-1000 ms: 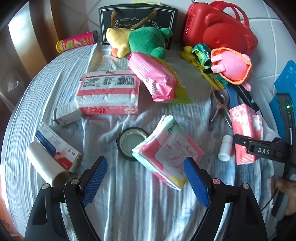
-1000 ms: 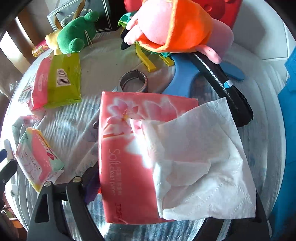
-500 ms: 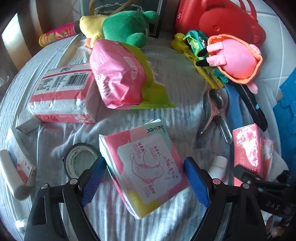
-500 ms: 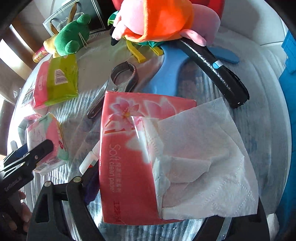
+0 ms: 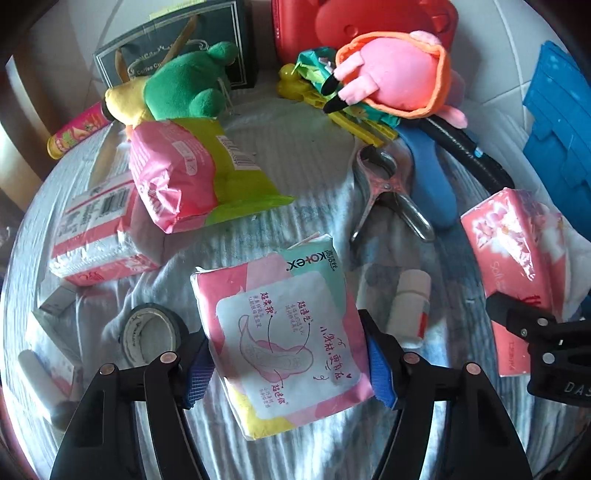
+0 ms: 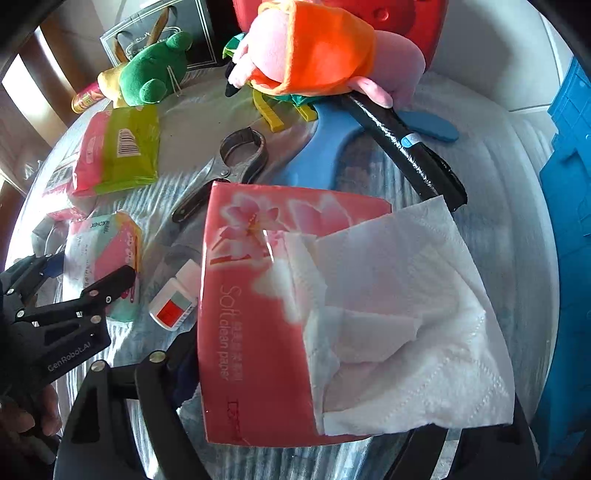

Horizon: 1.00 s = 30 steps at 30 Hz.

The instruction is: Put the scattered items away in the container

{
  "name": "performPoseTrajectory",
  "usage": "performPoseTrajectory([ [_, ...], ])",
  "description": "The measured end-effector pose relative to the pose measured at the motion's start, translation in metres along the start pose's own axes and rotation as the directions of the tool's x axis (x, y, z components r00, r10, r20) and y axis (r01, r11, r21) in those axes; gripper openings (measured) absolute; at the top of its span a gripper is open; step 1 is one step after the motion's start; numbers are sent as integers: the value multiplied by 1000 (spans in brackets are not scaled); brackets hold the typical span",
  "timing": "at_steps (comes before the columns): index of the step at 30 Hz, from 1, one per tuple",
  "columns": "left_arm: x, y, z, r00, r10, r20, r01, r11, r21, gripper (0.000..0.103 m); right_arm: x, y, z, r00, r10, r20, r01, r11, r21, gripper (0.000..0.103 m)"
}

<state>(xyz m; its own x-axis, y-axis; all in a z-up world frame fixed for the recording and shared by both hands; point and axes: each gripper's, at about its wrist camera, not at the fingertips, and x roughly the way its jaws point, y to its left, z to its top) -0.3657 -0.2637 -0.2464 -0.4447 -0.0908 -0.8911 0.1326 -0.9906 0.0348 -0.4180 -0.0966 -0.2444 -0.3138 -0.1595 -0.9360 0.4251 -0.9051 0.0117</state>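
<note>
- Our left gripper [image 5: 286,363] has its fingers [image 5: 380,373] pressed against both sides of the Kotex pad pack [image 5: 280,332], which lies on the cloth-covered worktop [image 5: 310,170]; we judge it gripped but not yet lifted.
- Our right gripper [image 6: 295,435] has its fingers clenched on the pink tissue pack [image 6: 255,310], with a loose white tissue [image 6: 399,325] spilling toward 3 o'clock.
- The blue container [image 6: 569,229] stands at the 3 o'clock edge of the right wrist view; we cannot see inside it, so we cannot tell what it already holds.
- We judge the job early: two items are in hand and most of the clutter is left.
- Left on the worktop, counted: two plush toys, the green one [image 5: 188,88] at 11 o'clock and the pink one [image 5: 395,74] at 1 o'clock; two more soft packs, the pink-and-green pack [image 5: 192,173] and the barcode pack [image 5: 96,236] at 9 o'clock.
- One each: tape roll [image 5: 151,332], small white bottle [image 5: 410,310], metal clamp [image 5: 388,192], black tube [image 5: 469,155], snack can [image 5: 77,129].
- A red case [image 5: 354,26] and a dark box [image 5: 173,48] stand at 12 o'clock.
</note>
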Motion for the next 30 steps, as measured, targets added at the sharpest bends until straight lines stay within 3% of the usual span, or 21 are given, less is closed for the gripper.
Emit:
performPoseTrajectory([
  [6, -72, -3, -5, 990, 31, 141, -31, 1000, -1, 69, -51, -1, -19, 994, -35, 105, 38, 999, -25, 83],
  [10, -131, -15, -3, 964, 68, 257, -75, 997, 15, 69, -103, -4, -32, 975, -40, 219, 46, 999, -24, 83],
  [19, -242, -52, -8, 889, 60, 454, -72, 997, 10, 69, -223, -19, -62, 893, -20, 451, 50, 997, -55, 83],
  [25, -279, -81, -7, 859, -13, 512, -21, 998, 61, 69, -279, -42, -88, 838, -82, 540, 92, 996, 9, 83],
  [30, -303, -110, -6, 834, -94, 544, 16, 989, 147, 69, -313, -60, -112, 802, -180, 570, 146, 984, 105, 83],
])
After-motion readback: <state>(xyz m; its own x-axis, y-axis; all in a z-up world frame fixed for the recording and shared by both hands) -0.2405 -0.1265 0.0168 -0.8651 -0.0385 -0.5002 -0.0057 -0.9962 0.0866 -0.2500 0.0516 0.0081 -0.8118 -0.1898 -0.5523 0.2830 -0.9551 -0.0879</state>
